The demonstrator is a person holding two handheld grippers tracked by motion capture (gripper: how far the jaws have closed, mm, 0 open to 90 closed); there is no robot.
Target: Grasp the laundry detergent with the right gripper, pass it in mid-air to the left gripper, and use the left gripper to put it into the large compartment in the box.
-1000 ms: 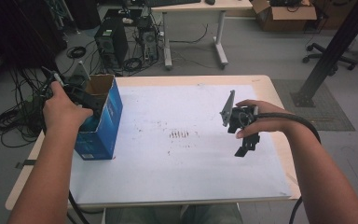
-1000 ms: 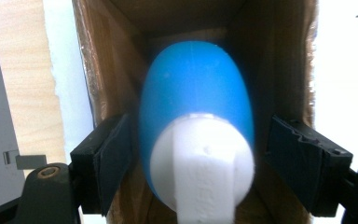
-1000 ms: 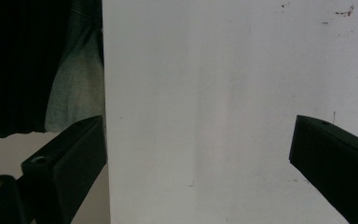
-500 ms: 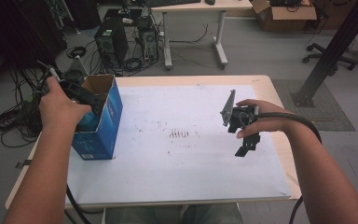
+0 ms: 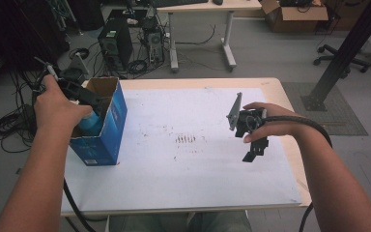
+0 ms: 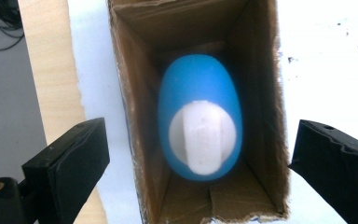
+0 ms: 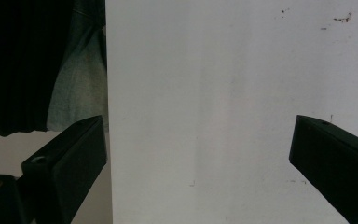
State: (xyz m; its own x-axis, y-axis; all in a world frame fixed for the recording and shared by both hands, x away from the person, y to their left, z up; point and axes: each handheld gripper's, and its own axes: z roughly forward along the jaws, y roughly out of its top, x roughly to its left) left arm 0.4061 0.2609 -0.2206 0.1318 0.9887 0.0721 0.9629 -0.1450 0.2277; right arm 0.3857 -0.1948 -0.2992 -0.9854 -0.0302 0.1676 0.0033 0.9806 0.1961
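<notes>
The blue egg-shaped thing (image 6: 198, 116) sits down inside the open cardboard box (image 6: 135, 112), in the middle of my left gripper view. It is long from the top of that picture to the bottom, with its narrow round end toward the top. A white knob (image 6: 203, 137) with a raised bar is on its wider lower part, and the bar runs up and down the picture too. The box walls are all around it, and I cannot tell if it touches them. My left gripper (image 6: 198, 172) hangs right over the box mouth and points down into it. Its jaws have just been opening and now stand wide apart, one at each bottom corner of the picture, outside the box walls, with nothing pressed between them. In the high view the blue box (image 5: 101, 123) stands at the left side of the white sheet (image 5: 183, 169) on the table (image 5: 290, 96), and my left hand (image 5: 58, 104) is bent over its top with the forearm coming up from the bottom left. My right gripper (image 5: 251, 145) is held in the air at the right side of the frame, well apart from the box, wrist turned so it points down. Its jaws are wide apart and hold nothing.
</notes>
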